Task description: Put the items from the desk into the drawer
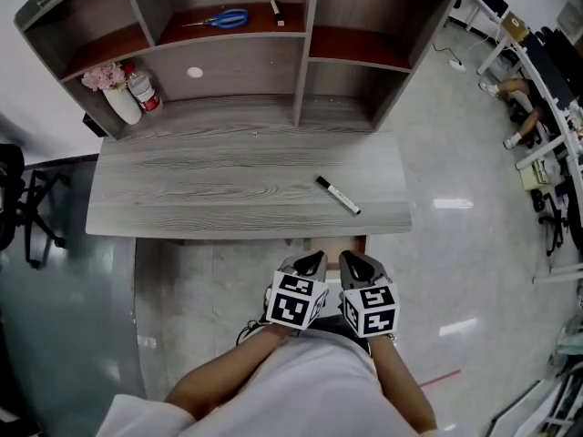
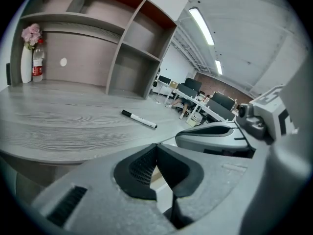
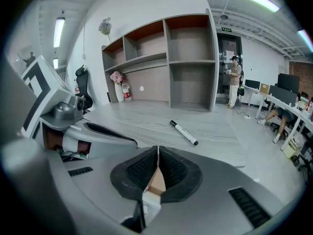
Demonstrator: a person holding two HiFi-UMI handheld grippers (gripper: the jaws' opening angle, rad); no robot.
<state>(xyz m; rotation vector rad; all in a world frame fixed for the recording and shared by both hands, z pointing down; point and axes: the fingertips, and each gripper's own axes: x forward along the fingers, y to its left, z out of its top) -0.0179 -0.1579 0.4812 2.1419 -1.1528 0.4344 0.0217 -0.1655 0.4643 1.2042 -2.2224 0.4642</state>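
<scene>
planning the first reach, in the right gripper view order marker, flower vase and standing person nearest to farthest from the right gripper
1. marker, on the desk just ahead
2. flower vase, back left of the desk
3. standing person, beyond the desk, at right

Head view overhead; gripper views low, facing desk (image 1: 228, 189), sharing marker (image 1: 338, 195)

Open desk (image 1: 182, 189) surrounds the marker (image 1: 338, 195); the shelf unit (image 1: 305, 71) blocks behind.
</scene>
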